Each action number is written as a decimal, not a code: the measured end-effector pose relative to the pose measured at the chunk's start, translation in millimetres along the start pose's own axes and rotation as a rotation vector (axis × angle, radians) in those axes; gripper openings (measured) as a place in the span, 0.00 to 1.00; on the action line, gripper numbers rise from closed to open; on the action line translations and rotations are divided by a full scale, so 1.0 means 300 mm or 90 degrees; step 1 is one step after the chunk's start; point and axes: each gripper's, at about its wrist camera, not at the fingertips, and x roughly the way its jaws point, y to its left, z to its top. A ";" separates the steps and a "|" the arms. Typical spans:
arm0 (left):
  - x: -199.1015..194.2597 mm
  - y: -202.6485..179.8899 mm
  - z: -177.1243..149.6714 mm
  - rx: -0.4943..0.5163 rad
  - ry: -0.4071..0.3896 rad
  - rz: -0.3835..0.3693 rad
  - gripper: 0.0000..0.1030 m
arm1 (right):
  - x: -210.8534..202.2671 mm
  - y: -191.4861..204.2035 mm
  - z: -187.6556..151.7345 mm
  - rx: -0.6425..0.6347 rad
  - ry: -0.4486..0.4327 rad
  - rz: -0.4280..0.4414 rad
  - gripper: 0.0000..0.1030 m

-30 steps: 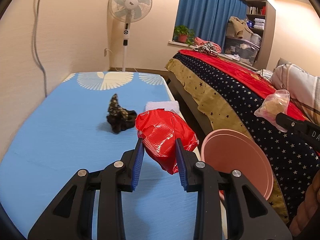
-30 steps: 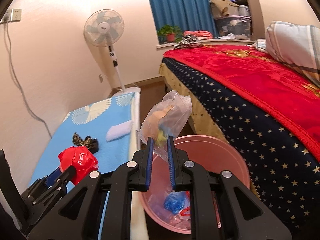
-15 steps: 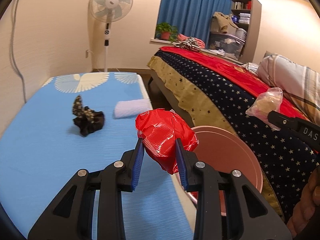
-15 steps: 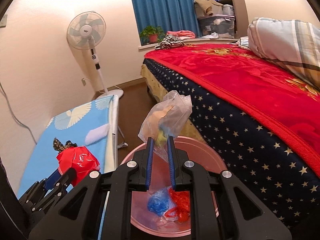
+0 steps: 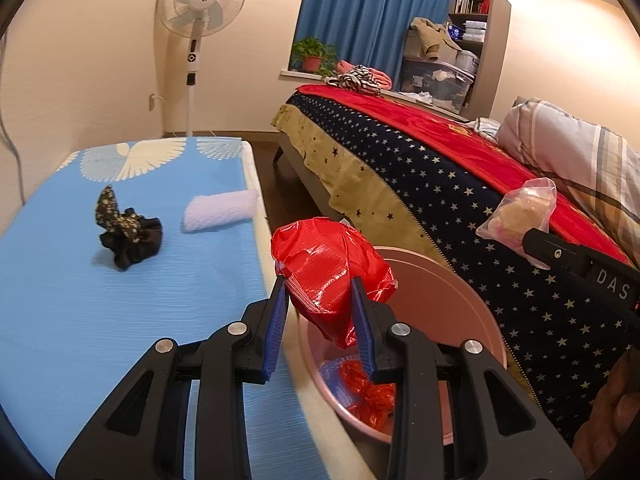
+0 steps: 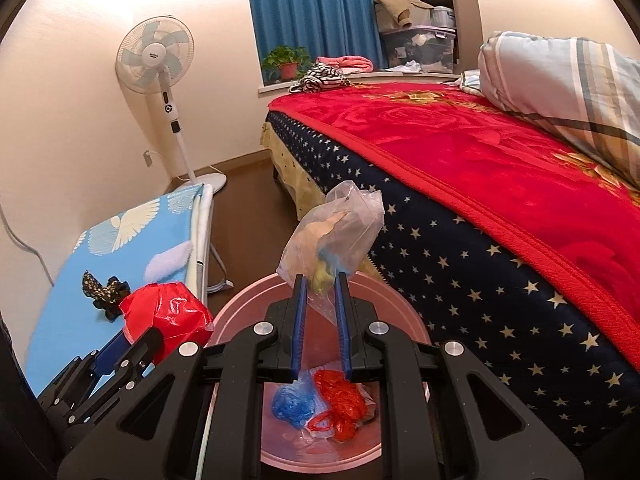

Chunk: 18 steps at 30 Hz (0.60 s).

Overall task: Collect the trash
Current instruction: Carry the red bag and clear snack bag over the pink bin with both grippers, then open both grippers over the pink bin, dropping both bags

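Note:
My left gripper (image 5: 320,312) is shut on a crumpled red plastic bag (image 5: 328,264) and holds it over the near rim of the pink bin (image 5: 448,280). My right gripper (image 6: 321,308) is shut on a clear plastic bag (image 6: 332,236) with tan and yellow-blue scraps inside, held above the pink bin (image 6: 248,308). The bin holds red (image 6: 340,400) and blue (image 6: 292,400) plastic bags. The right gripper and its clear bag (image 5: 520,212) show in the left wrist view; the left gripper's red bag (image 6: 168,316) shows in the right wrist view.
A blue board with a white bird print (image 5: 100,280) carries a dark patterned cloth (image 5: 124,232) and a white rolled cloth (image 5: 220,212). A bed with a red and star-patterned blanket (image 6: 480,184) stands right of the bin. A standing fan (image 5: 196,32) is at the far wall.
Both grippers have moved toward the pink bin with their bags. The left gripper's red bag now hangs over the bin's rim; the bin's contents show in both views.

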 end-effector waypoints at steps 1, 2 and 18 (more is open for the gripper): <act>0.004 -0.006 0.000 0.001 0.001 -0.001 0.30 | 0.001 -0.005 0.000 0.001 0.000 -0.003 0.14; 0.007 -0.011 -0.001 0.001 0.002 -0.003 0.30 | 0.001 -0.010 0.000 0.003 0.000 -0.006 0.14; 0.028 -0.050 0.004 -0.001 0.007 -0.022 0.30 | -0.002 -0.029 0.003 0.007 -0.002 -0.028 0.14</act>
